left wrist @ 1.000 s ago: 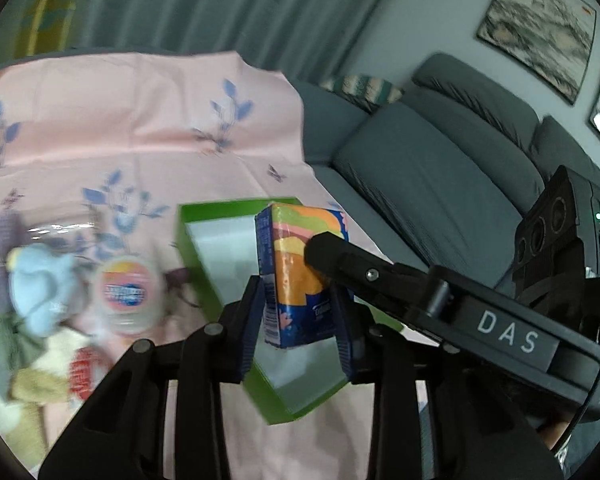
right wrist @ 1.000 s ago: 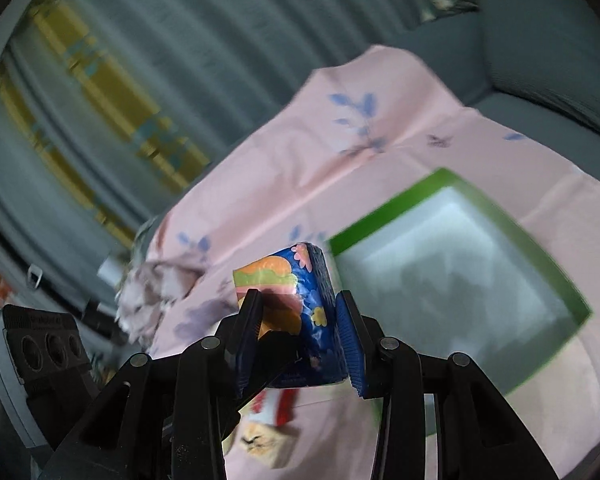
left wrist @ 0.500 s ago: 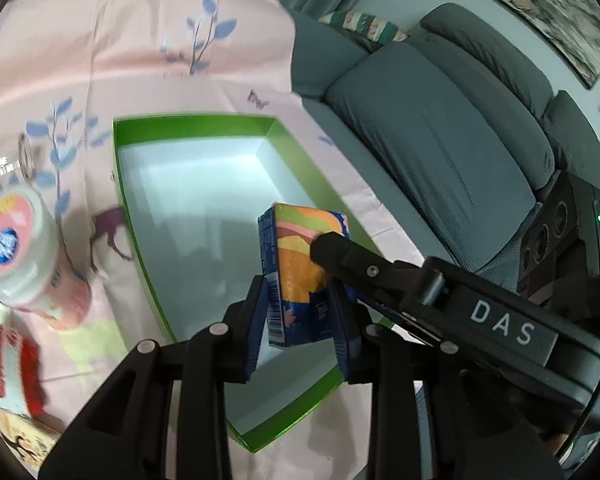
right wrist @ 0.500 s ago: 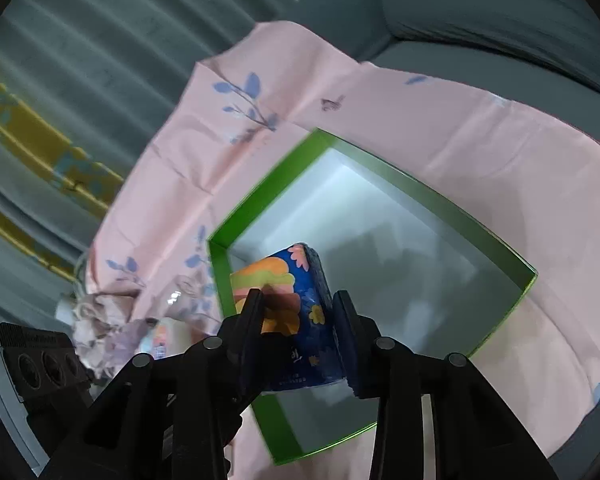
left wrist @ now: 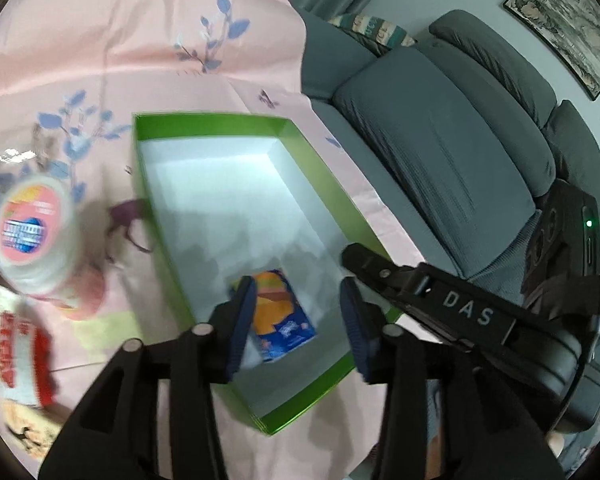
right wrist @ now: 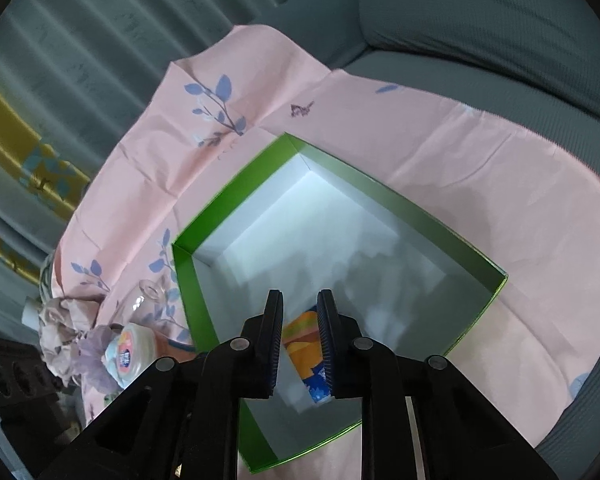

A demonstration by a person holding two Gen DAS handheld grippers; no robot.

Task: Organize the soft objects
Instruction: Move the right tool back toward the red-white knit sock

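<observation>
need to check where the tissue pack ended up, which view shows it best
The left wrist view. There the tissue pack lies on the white floor of the green box, most of its printed face visible between the open left gripper. The right wrist view shows only a strip of it, behind the right gripper.

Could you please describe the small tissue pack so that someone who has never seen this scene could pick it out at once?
Find the pink floral cloth spread over the grey sofa, then the green box with a white inside lying on it. The tissue pack lies alone on the box floor, near the corner closest to the grippers. Its blue and orange wrapper sets it apart; everything else sits outside the box.
</observation>
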